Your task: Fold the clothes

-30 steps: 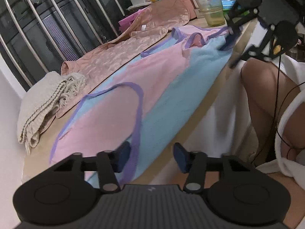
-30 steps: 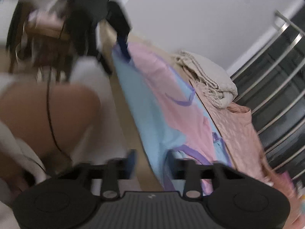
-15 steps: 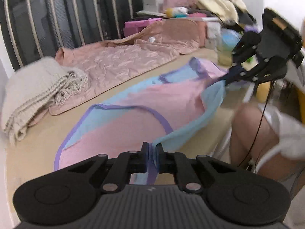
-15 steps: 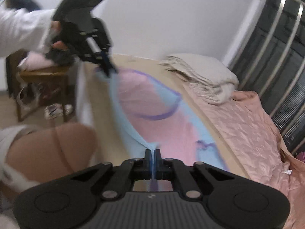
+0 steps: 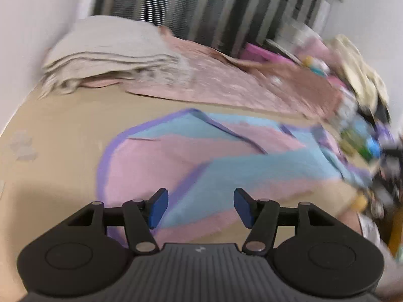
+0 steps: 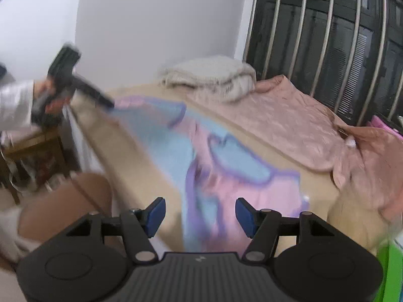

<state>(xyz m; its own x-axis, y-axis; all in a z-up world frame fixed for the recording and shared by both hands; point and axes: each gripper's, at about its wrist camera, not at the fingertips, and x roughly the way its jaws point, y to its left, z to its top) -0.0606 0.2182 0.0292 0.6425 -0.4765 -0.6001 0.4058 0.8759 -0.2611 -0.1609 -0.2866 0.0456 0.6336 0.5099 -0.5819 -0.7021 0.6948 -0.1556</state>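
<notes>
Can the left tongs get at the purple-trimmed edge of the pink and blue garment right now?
Probably yes. The left tongs are open, directly above the pink and blue garment, whose purple-trimmed edge runs just ahead of the left finger with nothing lying over it.

The pink and blue top [image 5: 226, 161] with purple edges lies on the tan table [image 5: 58, 130]; one side is folded over.

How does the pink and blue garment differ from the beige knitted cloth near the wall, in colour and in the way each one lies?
The pink and blue garment has several colours with purple trim; the beige knitted cloth has one pale colour. The garment lies spread out, one blue side turned over onto the pink; the knitted cloth sits folded in a thick stack. The garment looks thin and smooth, the knitted cloth bulky. Both rest on the same tan surface.
</notes>
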